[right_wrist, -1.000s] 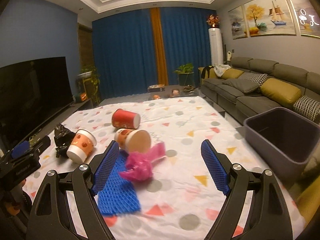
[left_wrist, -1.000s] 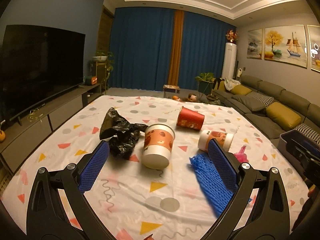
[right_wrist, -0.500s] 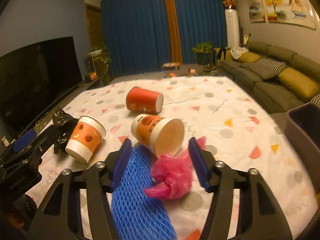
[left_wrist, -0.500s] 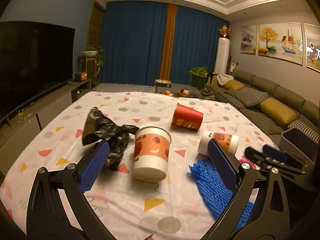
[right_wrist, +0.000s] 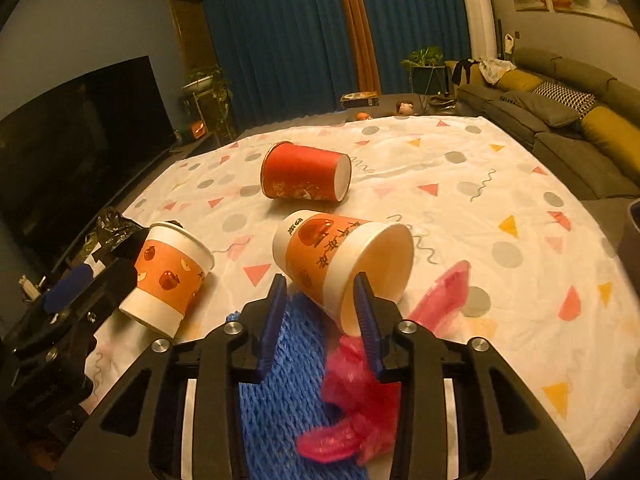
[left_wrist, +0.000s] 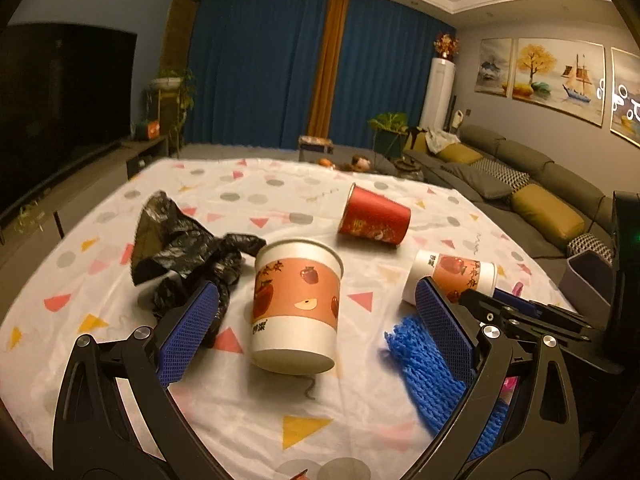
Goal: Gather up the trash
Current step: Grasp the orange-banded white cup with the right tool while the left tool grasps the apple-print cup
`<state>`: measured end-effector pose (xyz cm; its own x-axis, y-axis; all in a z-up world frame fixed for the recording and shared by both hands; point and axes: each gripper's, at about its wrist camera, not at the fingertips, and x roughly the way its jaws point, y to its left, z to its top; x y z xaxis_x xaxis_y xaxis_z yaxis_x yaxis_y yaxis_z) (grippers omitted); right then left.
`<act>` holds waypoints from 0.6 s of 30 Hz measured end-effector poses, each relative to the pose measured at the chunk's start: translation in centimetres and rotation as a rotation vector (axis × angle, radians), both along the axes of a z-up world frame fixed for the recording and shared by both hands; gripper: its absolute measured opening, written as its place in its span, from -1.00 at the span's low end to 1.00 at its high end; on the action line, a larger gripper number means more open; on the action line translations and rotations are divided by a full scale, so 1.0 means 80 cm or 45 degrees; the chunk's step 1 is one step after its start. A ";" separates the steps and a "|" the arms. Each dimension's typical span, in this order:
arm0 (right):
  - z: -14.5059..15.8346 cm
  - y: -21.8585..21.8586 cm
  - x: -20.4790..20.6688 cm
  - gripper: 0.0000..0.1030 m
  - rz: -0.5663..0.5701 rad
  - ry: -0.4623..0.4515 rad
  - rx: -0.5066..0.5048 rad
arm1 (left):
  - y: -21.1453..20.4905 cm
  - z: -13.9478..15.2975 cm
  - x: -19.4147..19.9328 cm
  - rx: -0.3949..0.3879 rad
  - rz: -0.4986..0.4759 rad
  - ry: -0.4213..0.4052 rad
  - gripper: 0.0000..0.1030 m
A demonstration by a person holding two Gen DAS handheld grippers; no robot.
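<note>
An orange apple-print paper cup (left_wrist: 296, 304) lies on the patterned tablecloth (left_wrist: 280, 192), between the fingers of my open left gripper (left_wrist: 316, 332), not touched. A black plastic bag (left_wrist: 184, 256) lies left of it. A second apple-print cup (right_wrist: 344, 264) lies on its side; my right gripper (right_wrist: 320, 312) has narrowed around its rim, the right finger (right_wrist: 366, 320) at the mouth edge. Blue foam netting (right_wrist: 288, 380) and a pink plastic wrapper (right_wrist: 360, 392) lie under the right gripper. A red cup (right_wrist: 306, 178) lies on its side farther back.
A grey bin (left_wrist: 588, 284) stands off the table's right side, by a long sofa (left_wrist: 532, 196). A TV (left_wrist: 60, 108) and low cabinet run along the left. Blue curtains hang behind.
My right gripper has moved forward and down to the lying apple-print cup and narrowed its fingers around the rim. My left gripper has moved closer to the other cup, still open.
</note>
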<state>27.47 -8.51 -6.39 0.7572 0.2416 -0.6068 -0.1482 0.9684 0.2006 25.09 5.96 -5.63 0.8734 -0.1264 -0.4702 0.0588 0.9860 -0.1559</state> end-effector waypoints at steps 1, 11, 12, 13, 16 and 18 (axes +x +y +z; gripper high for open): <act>-0.001 0.001 0.002 -0.43 0.006 0.004 0.002 | 0.001 -0.002 0.004 -0.010 -0.004 0.018 0.89; -0.002 0.007 0.002 -0.92 0.062 -0.029 -0.007 | 0.000 -0.016 0.029 -0.017 -0.051 0.145 0.84; 0.000 0.007 0.000 -0.92 0.067 -0.039 -0.008 | 0.000 -0.018 0.031 -0.025 -0.059 0.159 0.83; 0.003 0.006 -0.003 -0.92 0.071 -0.055 -0.007 | 0.001 -0.020 0.034 -0.036 -0.065 0.178 0.80; 0.014 0.004 -0.010 -0.92 0.069 -0.096 -0.001 | 0.006 -0.026 0.043 -0.068 -0.068 0.219 0.73; 0.022 0.000 -0.017 -0.92 0.067 -0.126 0.010 | 0.008 -0.029 0.048 -0.078 -0.069 0.239 0.69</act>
<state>26.11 -8.48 -4.62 0.7995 0.2875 -0.5274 -0.2186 0.9571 0.1903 28.91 6.60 -7.94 0.7622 -0.2040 -0.6143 0.0755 0.9706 -0.2287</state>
